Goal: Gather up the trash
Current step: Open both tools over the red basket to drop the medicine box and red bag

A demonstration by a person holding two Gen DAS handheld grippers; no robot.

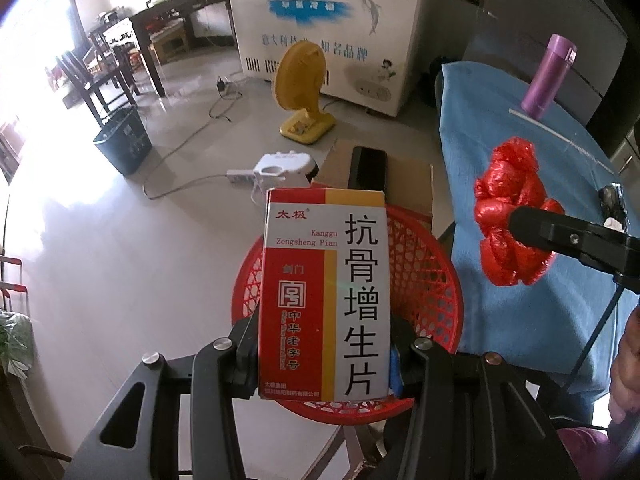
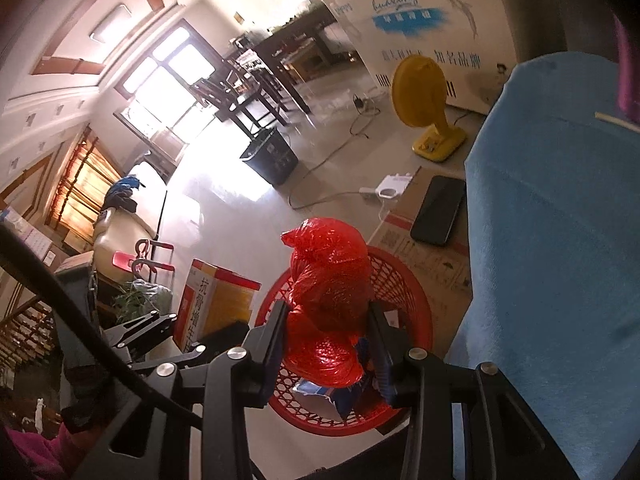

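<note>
A red, white and yellow medicine box [image 1: 326, 296] stands upright between the pads of my left gripper [image 1: 324, 356], which is shut on its lower sides. It hangs over a round red mesh basket [image 1: 430, 280] on the floor. My right gripper [image 2: 330, 350] is shut on a crumpled red plastic bag [image 2: 330, 292], held just above the same red basket [image 2: 404, 292]. Inside that basket lies a torn blue and white wrapper [image 2: 334, 396]. The bag [image 1: 512, 212] and a right fingertip [image 1: 532, 226] also show at the right of the left wrist view. The box [image 2: 208, 300] appears left of the bag.
A blue-covered table [image 1: 500, 128] stands right of the basket, with a purple bottle [image 1: 550, 76] on it. A black phone [image 2: 440, 210] lies on flattened cardboard [image 2: 432, 256] behind the basket. Farther off are a yellow fan [image 1: 300, 92], a white power strip [image 1: 276, 170], a dark bin [image 1: 122, 144] and a chest freezer [image 1: 320, 20].
</note>
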